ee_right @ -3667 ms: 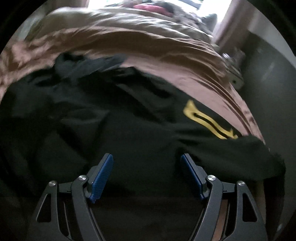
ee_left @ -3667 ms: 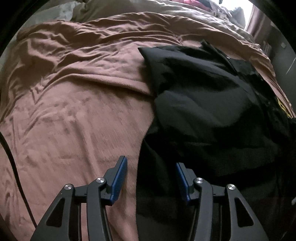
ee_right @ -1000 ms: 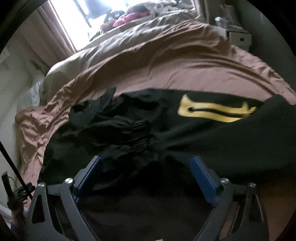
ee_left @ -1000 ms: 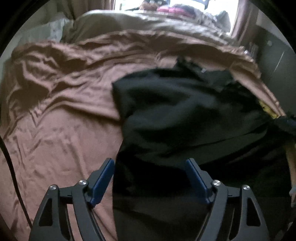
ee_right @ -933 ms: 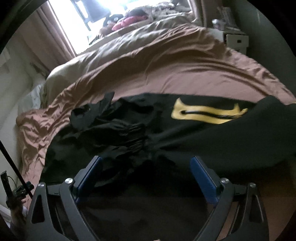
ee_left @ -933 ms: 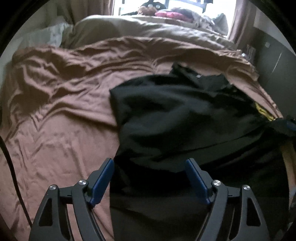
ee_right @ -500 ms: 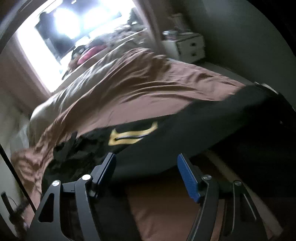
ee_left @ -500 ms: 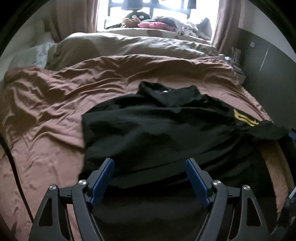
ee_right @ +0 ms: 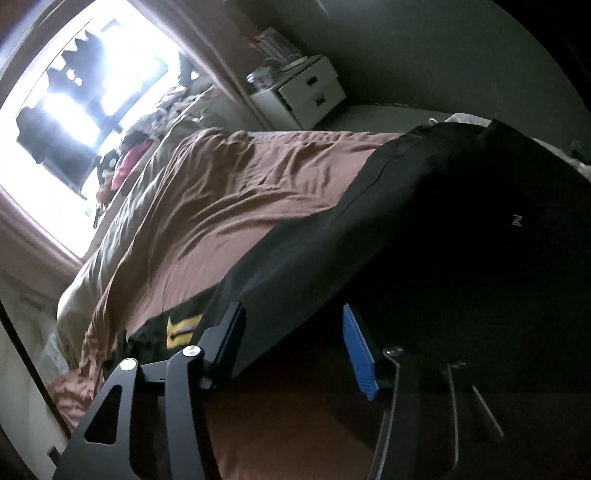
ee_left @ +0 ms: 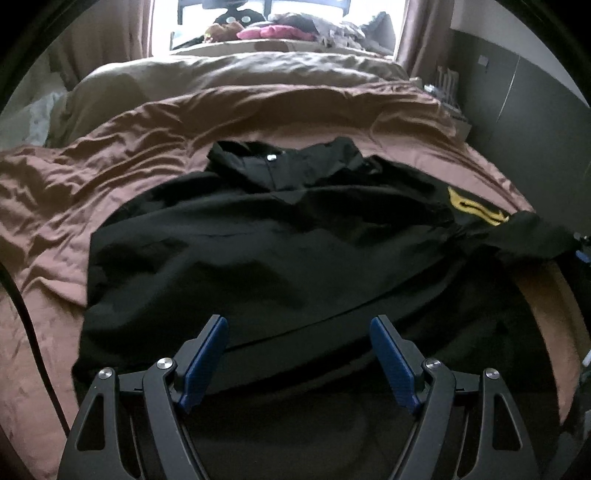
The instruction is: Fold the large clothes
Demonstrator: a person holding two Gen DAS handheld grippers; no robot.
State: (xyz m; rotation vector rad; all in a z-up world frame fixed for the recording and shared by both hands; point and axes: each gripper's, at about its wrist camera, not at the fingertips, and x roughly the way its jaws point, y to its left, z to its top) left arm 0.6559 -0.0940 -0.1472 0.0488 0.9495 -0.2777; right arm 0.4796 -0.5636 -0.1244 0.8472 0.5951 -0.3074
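Note:
A large black collared garment (ee_left: 295,240) lies spread on the brown bed sheet (ee_left: 110,177), collar (ee_left: 280,166) towards the window. A yellow emblem (ee_left: 476,208) marks its right shoulder. My left gripper (ee_left: 297,325) hovers open over the garment's near hem, with nothing pinched. In the right wrist view the black sleeve (ee_right: 332,240) runs from the emblem (ee_right: 183,328) out over the bed's side. My right gripper (ee_right: 291,310), rolled sideways, straddles the sleeve's lower edge. Its jaws are closing, and a wide gap still shows between the pads.
A beige duvet (ee_left: 240,74) is bunched at the far end below a bright window sill piled with clutter (ee_left: 277,29). A white nightstand (ee_right: 310,96) stands beside the bed. A dark wall (ee_left: 535,110) runs along the right. A black cable (ee_left: 22,314) hangs at the left.
The left gripper drew back, so the whole garment now shows. The right gripper swung from the garment's body to the sleeve at the bed's side, rolled over, and its jaws narrowed.

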